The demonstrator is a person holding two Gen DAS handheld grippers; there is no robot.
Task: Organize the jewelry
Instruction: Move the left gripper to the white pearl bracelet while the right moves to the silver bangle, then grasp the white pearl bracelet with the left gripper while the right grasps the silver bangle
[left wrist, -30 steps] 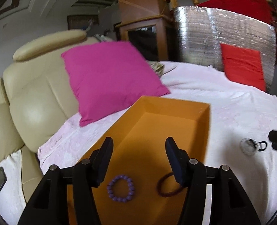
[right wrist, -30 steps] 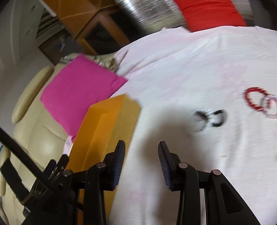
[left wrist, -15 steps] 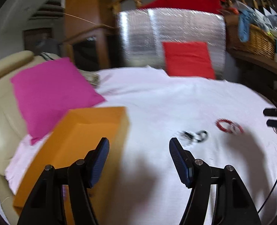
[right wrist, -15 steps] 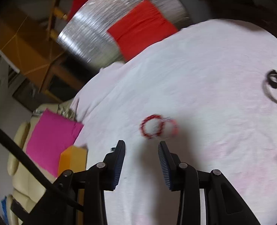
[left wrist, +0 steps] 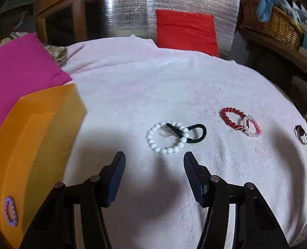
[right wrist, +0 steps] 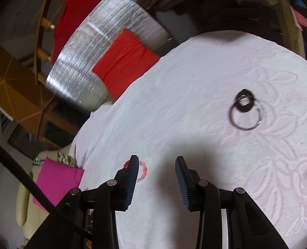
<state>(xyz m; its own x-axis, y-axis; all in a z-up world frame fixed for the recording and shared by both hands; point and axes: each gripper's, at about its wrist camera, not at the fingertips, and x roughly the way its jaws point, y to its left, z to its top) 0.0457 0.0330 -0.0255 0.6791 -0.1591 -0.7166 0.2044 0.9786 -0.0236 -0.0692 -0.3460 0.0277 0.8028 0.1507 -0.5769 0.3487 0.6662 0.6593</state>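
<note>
Left wrist view: the orange box [left wrist: 35, 145] is cut off by the left and lower edges, so most of its interior is hidden; a purple bracelet [left wrist: 10, 211] shows at lower left, foreshortened. A small dark item [left wrist: 301, 133] at far right is too blurred to identify. Right wrist view: the red bracelet [right wrist: 128, 164] is largely hidden behind one finger [right wrist: 130, 183], and the pink one [right wrist: 143, 171] is blurred. The pink cushion [right wrist: 57, 183] is partly covered by a black cable [right wrist: 24, 179].
</note>
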